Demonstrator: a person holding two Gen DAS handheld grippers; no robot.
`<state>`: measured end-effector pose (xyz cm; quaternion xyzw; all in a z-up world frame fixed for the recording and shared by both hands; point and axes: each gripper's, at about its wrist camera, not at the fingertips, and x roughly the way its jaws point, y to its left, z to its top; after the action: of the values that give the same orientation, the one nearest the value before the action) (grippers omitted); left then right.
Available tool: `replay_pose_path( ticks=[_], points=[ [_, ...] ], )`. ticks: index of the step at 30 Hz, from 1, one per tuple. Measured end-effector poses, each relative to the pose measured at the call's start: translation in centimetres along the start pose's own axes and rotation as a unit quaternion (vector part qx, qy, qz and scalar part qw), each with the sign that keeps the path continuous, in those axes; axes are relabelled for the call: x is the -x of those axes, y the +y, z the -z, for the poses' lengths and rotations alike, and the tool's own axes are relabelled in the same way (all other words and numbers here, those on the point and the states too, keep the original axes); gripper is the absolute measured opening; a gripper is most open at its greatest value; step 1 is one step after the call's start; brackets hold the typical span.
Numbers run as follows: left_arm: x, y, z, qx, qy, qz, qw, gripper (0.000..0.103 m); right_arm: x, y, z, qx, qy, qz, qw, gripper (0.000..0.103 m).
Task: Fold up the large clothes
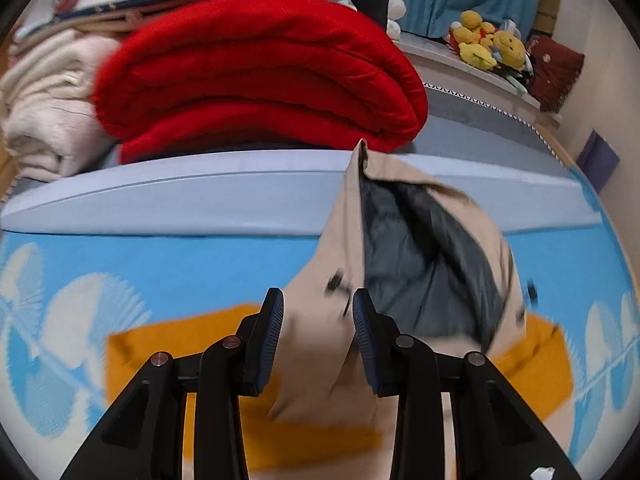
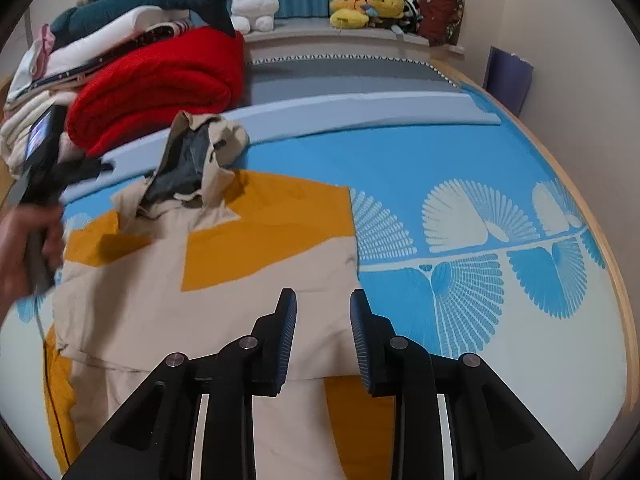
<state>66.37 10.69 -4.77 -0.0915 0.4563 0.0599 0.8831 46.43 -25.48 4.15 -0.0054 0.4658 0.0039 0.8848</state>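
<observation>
A beige and mustard jacket (image 2: 160, 280) lies flat on the blue bed sheet (image 2: 440, 152). Its grey-lined hood (image 2: 200, 152) is crumpled against a pale blue ridge at the head end. My right gripper (image 2: 323, 300) hovers over the jacket's right edge, jaws apart, with beige cloth showing in the gap and nothing pinched. My left gripper (image 1: 318, 300) points down at the collar just below the hood (image 1: 420, 272), its pads apart and not pressing on the cloth. In the right wrist view a hand (image 2: 20, 252) holds the left gripper's black body (image 2: 44, 148) just left of the hood.
A folded red blanket (image 2: 160, 80) and cream bedding (image 1: 44, 112) are stacked behind the hood, with a plush shark (image 2: 160, 0) on top. Yellow plush toys (image 2: 360, 4) sit on the far ledge. The bed's wooden rim (image 2: 600, 220) curves along the right.
</observation>
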Motion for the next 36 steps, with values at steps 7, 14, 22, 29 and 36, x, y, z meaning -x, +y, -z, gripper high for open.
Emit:
replay_pose_path(
  ticks=[7,14,22,29,36],
  points=[
    [-6.6,-1.3,-5.0,0.045,0.014,0.029,0.9985,0.04,-1.3,0.8,0.1,0.013,0.007,0.009,1.0,0.029],
    [-11.4,-2.7,-6.3,0.039,0.036,-0.006,0.9986,0.014,-2.3,0.8,-0.3,-0.001,0.015,0.006,1.0,0.029],
    [-4.9,-4.4,-5.2,-0.054,-0.008,0.015,0.9984,0.0,-2.2,0.1,-1.1,-0.017,0.015,0.002,1.0,0.029],
    [10.9,-5.5,4.5,-0.194,-0.091,0.089,0.9727,0.0,0.0,0.1,-2.3,-0.036,-0.017,-0.027,0.999,0.029],
    [17.8,-0.4,17.8,-0.171,-0.05,0.069,0.9815,0.004,2.7,1.2,-2.5,-0.052,-0.058,-0.086,0.993,0.03]
  ],
)
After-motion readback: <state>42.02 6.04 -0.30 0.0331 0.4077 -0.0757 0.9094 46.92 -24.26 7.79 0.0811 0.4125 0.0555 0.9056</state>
